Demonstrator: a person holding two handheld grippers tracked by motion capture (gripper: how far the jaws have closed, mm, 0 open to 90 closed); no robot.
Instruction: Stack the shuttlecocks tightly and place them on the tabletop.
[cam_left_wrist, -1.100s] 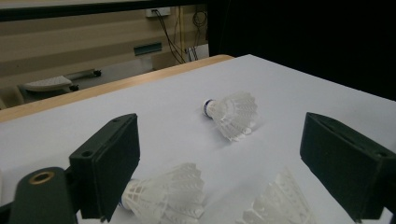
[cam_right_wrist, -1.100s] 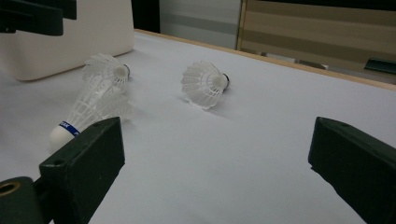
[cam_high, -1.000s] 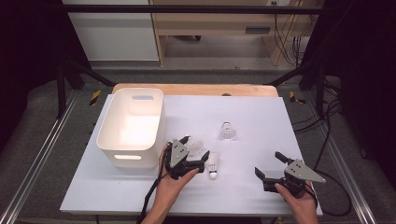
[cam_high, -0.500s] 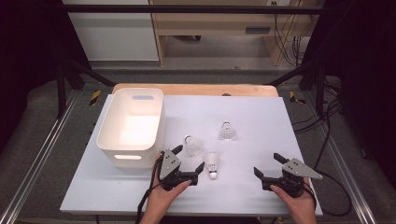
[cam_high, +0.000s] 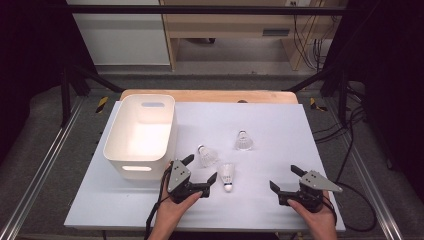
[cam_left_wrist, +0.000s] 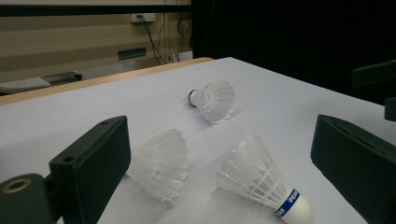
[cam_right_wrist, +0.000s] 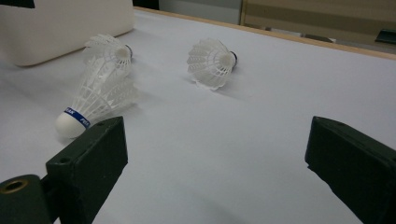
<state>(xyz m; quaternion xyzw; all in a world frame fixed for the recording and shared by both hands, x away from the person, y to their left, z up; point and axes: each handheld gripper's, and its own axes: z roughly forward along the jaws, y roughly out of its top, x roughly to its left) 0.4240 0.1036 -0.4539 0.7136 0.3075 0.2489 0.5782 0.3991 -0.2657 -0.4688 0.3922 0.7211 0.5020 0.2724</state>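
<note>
While all three shuttlecocks lie on the white table (cam_high: 310, 150), the work judged to be in hand, moving them into the bin (cam_high: 139, 136), has not yet produced a result: the bin interior appears empty in the high view. One shuttle (cam_high: 207, 156) lies just right of the bin's front corner, a second (cam_high: 228, 176) lies close in front of it with its cork toward the person, and a third (cam_high: 243, 141) lies farther back, apart from the pair. The left gripper (cam_high: 201, 169) sits low at the table with its jaws spread wide and nothing between them; in the left gripper view the first shuttle (cam_left_wrist: 159, 164) is next to the left-hand jaw and the second (cam_left_wrist: 261, 182) lies between the jaws, neither gripped. The right gripper (cam_high: 283, 179) rests near the front right of the table, jaws likewise apart and empty, well clear of the shuttles. All three transfers therefore remain. Compared with the frame one second ago, the left gripper has drawn back toward the person and now sits short of the pair rather than over the first shuttle; the shuttles, bin and right gripper hold their positions.
</note>
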